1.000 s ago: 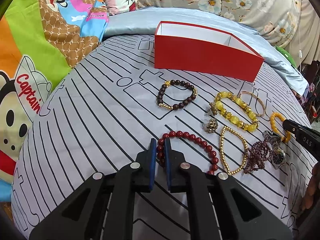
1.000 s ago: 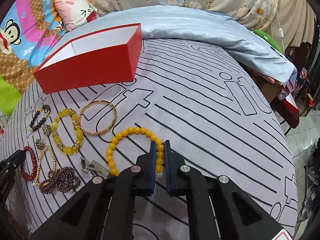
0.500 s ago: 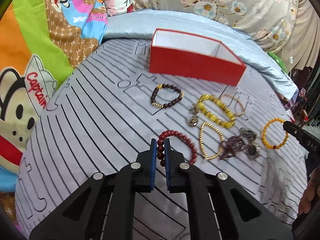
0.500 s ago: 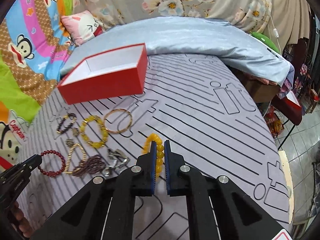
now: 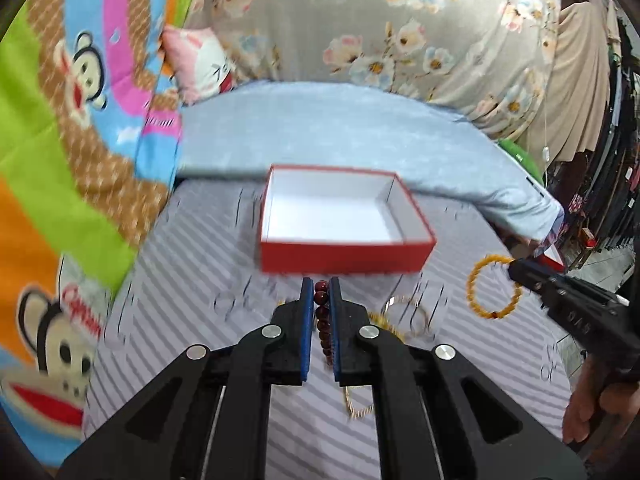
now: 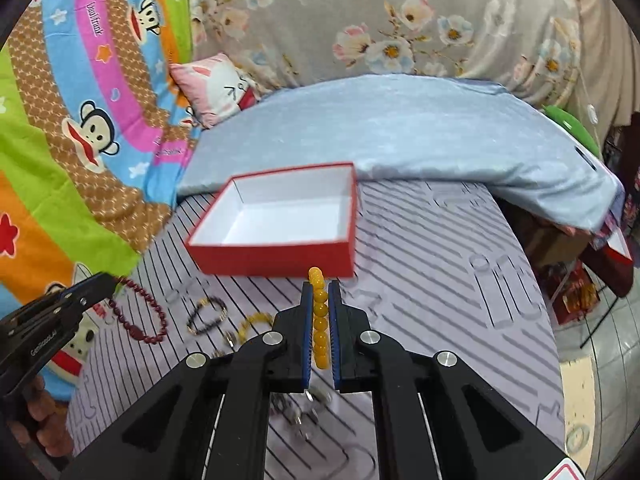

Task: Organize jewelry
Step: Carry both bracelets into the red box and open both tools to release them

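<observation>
My left gripper (image 5: 320,284) is shut on a dark red bead bracelet (image 5: 322,322) and holds it in the air in front of the open red box (image 5: 344,258). In the right wrist view that bracelet (image 6: 140,320) hangs from the left gripper (image 6: 108,282). My right gripper (image 6: 320,286) is shut on a yellow bead bracelet (image 6: 319,320), lifted before the red box (image 6: 276,258). In the left wrist view the yellow bracelet (image 5: 494,286) hangs from the right gripper (image 5: 516,268). The box inside is white and holds nothing.
Other jewelry lies on the striped sheet (image 6: 440,280): a dark bead bracelet (image 6: 208,314), a yellow-gold bracelet (image 6: 254,320), a gold bangle (image 5: 406,314) and a gold chain (image 5: 358,402). A folded blue blanket (image 6: 400,132) lies behind the box. The bed edge drops off at right.
Both grippers have lifted their bracelets off the sheet and moved toward the red box, which now looks closer and is seen from above.
</observation>
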Available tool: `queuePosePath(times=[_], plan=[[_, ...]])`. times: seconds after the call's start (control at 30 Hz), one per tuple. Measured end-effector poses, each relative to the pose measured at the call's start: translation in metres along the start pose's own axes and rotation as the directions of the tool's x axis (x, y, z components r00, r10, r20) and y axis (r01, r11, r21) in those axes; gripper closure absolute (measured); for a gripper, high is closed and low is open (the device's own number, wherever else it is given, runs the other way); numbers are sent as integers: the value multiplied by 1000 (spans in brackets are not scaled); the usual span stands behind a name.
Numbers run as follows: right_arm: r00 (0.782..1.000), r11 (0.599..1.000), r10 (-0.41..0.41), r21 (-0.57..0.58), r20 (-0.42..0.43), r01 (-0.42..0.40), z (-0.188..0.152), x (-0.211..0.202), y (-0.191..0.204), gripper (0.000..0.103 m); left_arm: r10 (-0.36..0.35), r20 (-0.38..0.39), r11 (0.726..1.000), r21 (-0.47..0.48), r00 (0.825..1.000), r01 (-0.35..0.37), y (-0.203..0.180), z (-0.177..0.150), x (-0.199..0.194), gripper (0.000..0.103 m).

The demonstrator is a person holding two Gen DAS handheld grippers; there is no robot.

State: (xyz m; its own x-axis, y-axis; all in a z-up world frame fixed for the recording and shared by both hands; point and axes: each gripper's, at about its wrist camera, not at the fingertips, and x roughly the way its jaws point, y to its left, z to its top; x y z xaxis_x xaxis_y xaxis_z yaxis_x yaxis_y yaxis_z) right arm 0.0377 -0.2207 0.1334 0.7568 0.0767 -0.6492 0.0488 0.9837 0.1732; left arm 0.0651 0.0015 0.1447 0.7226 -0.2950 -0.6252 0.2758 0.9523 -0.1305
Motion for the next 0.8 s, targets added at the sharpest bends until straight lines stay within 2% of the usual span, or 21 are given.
queuePosePath(times=[0.1,0.2,0.33,0.43,0.6,0.67,0.73,0.77,0.8], plan=[[999,999,48,-16,5,-48,33,22,8,96,5,49,999,37,999,-7,-7,35,17,96],[997,996,83,-25,9,-83,64,48,14,96,-12,65,999,34,998,10,-6,68,49,96],[993,993,114,-21,-13,-114,98,96,18,96,-48,45,999,16,998,47,-1,99,99,96],[991,992,127,-13,-43,-127,117,139,17,96,-42,25,999,19,999,41,0,115,142,96],[991,995,93,-28,-99,-96,126,197,15,95,-35,-11,999,20,999,35,8,127,199,95],[993,998,50,-35,-107,-54,127,215,9,90,-19,-9,1000,20,1000,19,11,127,214,94],[995,999,-4,-45,-95,0,128,222,3,77,5,13,1000,1,1000,-5,18,129,221,75],[996,999,-21,-48,-87,16,129,221,1,73,23,17,1000,-5,1000,-23,20,130,222,59],[997,999,-27,-49,-72,23,129,217,0,65,33,31,999,-9,999,-33,23,129,219,54]])
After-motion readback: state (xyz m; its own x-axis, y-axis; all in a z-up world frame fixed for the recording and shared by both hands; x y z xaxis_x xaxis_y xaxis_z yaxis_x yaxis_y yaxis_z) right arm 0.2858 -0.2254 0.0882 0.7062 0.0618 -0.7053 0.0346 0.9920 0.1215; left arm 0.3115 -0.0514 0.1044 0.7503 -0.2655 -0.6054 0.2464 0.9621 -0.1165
